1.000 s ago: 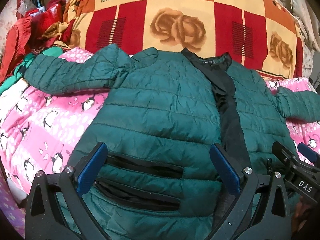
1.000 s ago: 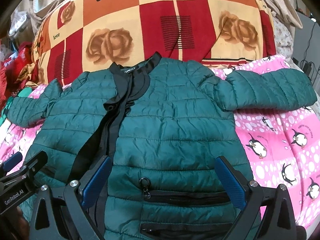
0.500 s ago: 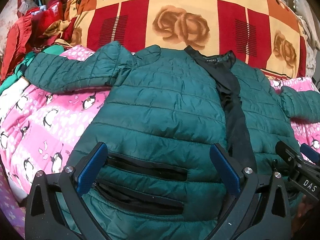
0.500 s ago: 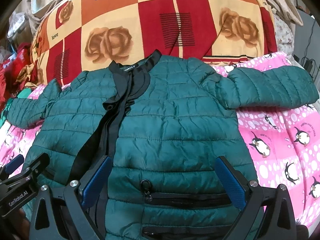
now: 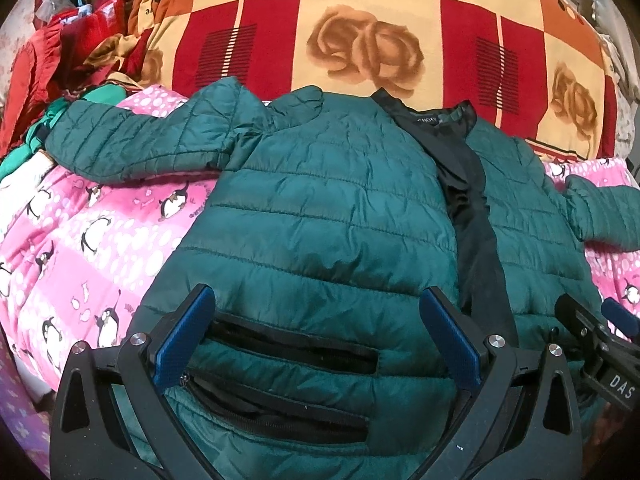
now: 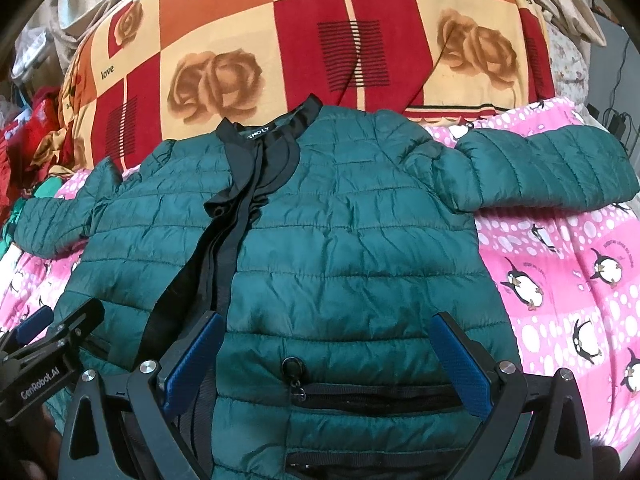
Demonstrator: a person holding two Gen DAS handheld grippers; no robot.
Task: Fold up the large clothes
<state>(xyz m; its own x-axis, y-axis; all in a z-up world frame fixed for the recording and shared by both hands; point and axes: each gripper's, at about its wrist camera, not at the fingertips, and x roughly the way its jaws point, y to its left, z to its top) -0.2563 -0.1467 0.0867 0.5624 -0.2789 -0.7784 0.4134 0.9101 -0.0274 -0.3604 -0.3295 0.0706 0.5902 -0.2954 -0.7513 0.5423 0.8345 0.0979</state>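
A dark green quilted jacket [image 5: 320, 208] [image 6: 352, 232] lies front up on a pink penguin blanket, black zip placket down its middle, both sleeves spread sideways. My left gripper [image 5: 316, 320] hovers open over the jacket's lower left panel, its blue pads either side of a zip pocket [image 5: 288, 352]. My right gripper [image 6: 328, 344] hovers open over the lower right panel, above another zip pocket [image 6: 376, 396]. Nothing sits between either pair of fingers. Each gripper shows at the edge of the other's view: the right gripper [image 5: 600, 344], the left gripper [image 6: 44, 344].
The pink penguin blanket [image 5: 80, 240] [image 6: 580, 280] covers the bed. A big red, orange and cream rose-print quilt [image 5: 360, 40] [image 6: 320, 40] rises behind the collar. Red and green clothes [image 5: 72, 60] are heaped at far left. Cables [image 6: 616, 120] hang at far right.
Both grippers have crept slightly forward along the jacket, so the collar and quilt sit a little lower in view. Jaws stayed open; the jacket has not moved.
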